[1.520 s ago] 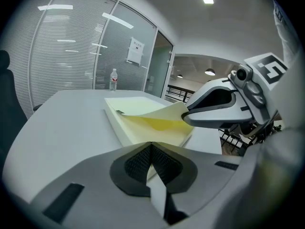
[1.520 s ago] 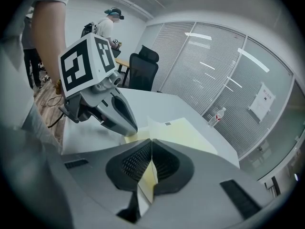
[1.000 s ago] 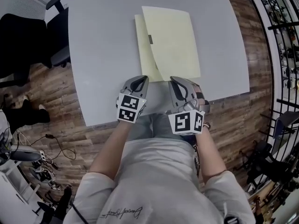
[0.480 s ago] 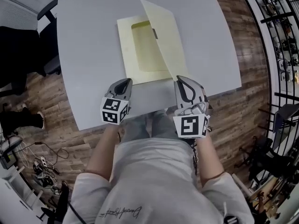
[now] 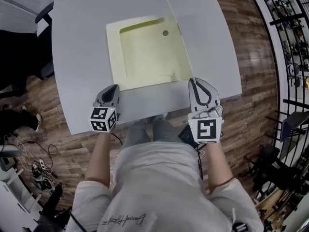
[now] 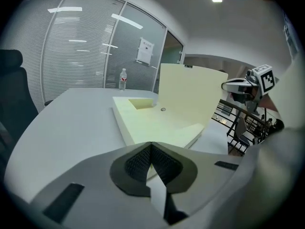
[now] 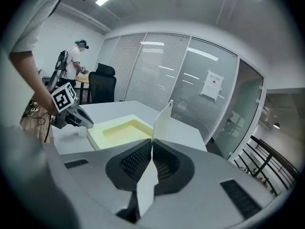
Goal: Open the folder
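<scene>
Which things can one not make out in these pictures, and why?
- Outer face of the cover: edge-on in the head and right gripper views; the left gripper view shows its inner face.
- Round mark inside the folder: too small to identify.
- Print on the wall notice: too small.
- Folder's near edge: hidden in the left gripper view by its own fingers.
</scene>
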